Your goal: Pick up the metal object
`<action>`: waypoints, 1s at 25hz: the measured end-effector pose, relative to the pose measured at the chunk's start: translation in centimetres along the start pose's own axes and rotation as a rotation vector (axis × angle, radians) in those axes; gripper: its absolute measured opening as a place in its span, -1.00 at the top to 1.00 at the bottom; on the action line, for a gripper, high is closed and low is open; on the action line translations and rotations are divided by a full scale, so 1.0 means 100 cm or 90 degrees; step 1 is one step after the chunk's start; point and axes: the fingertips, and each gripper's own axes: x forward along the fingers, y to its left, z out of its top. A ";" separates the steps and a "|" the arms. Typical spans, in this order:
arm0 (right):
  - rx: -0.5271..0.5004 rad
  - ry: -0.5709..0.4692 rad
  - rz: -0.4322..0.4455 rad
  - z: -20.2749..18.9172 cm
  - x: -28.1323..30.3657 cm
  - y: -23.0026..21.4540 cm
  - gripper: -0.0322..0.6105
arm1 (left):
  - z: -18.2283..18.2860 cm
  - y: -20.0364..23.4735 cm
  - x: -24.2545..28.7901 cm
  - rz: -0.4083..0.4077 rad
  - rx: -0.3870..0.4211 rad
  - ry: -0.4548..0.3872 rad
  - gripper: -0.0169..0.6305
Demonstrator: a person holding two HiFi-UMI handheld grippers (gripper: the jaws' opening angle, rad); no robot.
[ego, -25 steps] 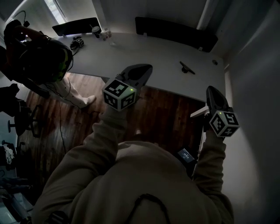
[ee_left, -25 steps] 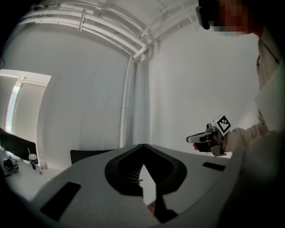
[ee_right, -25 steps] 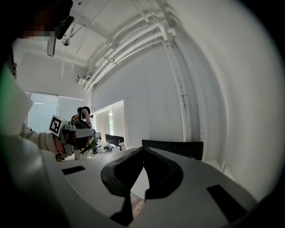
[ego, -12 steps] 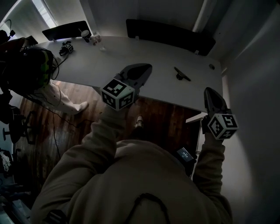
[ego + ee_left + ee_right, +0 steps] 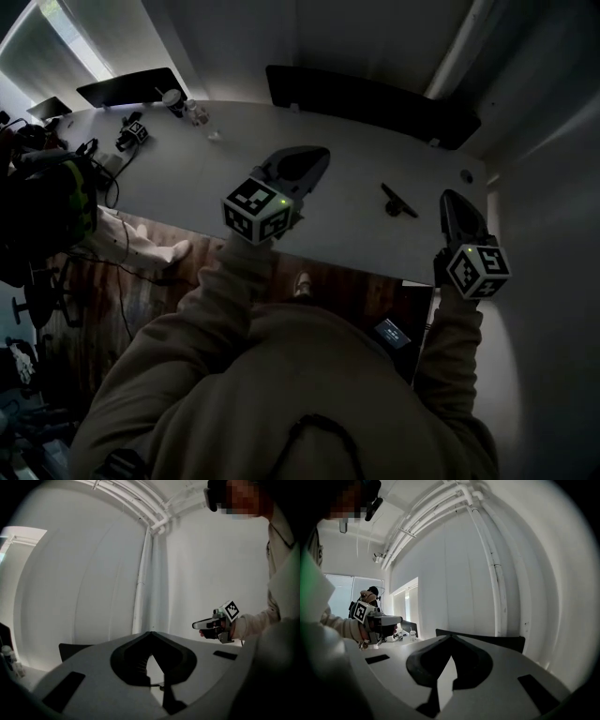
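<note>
Metal object [image 5: 399,202] lies flat on the white surface [image 5: 234,159], between left gripper [image 5: 314,157] and right gripper [image 5: 454,201], nearer the right. Both jaws are closed and empty. Risk: jaws brought in closed would likely push the object aside instead of straddling it.

Bare table [image 5: 356,159] surrounds the metal object [image 5: 398,202]; clutter [image 5: 131,131] far left.

The left tool [image 5: 151,633] is pointing at a white wall [image 5: 93,583], jaws together and empty, while the right tool [image 5: 213,623] is hovering alongside.
</note>
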 end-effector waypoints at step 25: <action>-0.016 0.013 -0.063 0.040 0.115 -0.101 0.84 | -0.003 0.102 0.120 0.011 0.001 0.038 0.95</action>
